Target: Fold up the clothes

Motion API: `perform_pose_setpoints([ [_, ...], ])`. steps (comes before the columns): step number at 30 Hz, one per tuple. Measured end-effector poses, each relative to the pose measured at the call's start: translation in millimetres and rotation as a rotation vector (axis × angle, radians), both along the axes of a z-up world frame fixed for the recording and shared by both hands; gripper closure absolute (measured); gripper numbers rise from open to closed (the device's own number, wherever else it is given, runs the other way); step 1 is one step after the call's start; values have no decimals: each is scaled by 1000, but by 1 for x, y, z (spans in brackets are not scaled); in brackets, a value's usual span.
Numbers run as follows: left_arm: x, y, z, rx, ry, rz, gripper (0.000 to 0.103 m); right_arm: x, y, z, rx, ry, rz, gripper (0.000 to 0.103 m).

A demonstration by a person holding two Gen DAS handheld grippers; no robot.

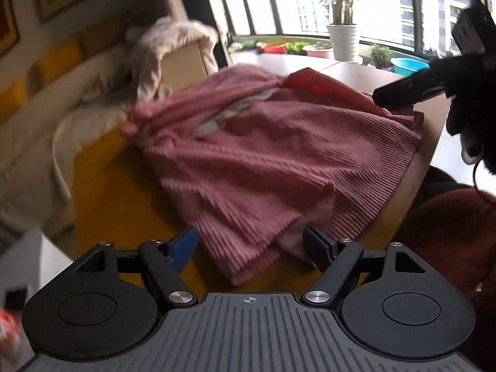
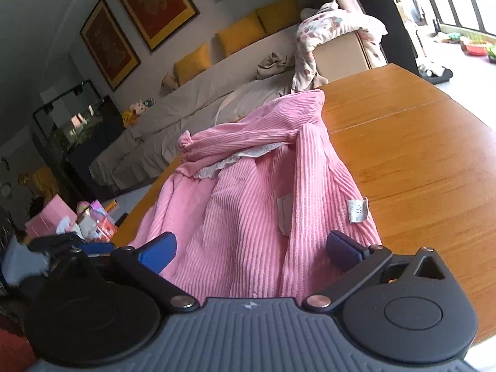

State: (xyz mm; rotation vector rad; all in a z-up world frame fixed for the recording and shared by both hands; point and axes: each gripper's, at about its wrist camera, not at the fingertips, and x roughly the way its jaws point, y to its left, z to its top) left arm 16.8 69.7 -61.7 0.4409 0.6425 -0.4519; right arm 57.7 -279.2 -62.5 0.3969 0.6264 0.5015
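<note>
Two blue fingers [image 1: 183,248] of the left claw [image 1: 251,249] stand wide apart, low over the wooden desk [image 1: 124,204]. Between them lies the near edge of the pink ribbed top [image 1: 248,167]. Neither finger pinches it.

That pink top is spread in a loose heap on the desk, partly bunched up. One sleeve [image 2: 248,130] is folded across it. White lace [image 2: 235,159] peeks out near the neck. A small white tag [image 2: 358,210] with a number sticks out on its right side.

Over on the right side, the right claw [image 2: 259,252] is open too, its blue fingers [image 2: 158,252] far apart. Pink cloth fills the space between them, but I cannot tell if the fingers touch it. From the left view, that claw [image 1: 403,93] is dark and sits at the far right edge of the top.

Behind the desk is a long sofa [image 2: 198,111] with yellow cushions [image 2: 238,35]. A spotted cloth [image 2: 313,37] hangs over a tan box beside it. Red pictures in frames [image 2: 155,3] hang on the wall. White plant pot [image 1: 344,42] stands by the bright window.
</note>
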Motion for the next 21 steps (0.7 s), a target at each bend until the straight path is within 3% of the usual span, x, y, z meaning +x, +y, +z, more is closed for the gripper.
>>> perform_pose_setpoints([
  [3, 7, 7, 1, 35, -41, 40, 43, -1, 0, -2, 15, -3, -18, 0],
  [6, 16, 20, -1, -11, -42, 89, 52, -4, 4, -4, 1, -22, -31, 0],
  [9, 13, 20, 7, -69, -93, 114, 78, -6, 9, -5, -31, -40, -33, 0],
  [11, 9, 31, 20, -122, -169, 200, 82, -6, 11, -5, -45, -48, -34, 0],
  [14, 7, 69, 41, -252, -216, 372, 82, -6, 13, -6, -57, -56, -32, 0],
  [17, 5, 99, 49, -334, -206, 450, 76, -5, 15, -6, -66, -61, -30, 0],
  [21, -3, 105, 40, -375, -151, 470, 73, -3, 17, -6, -77, -67, -26, 0],
])
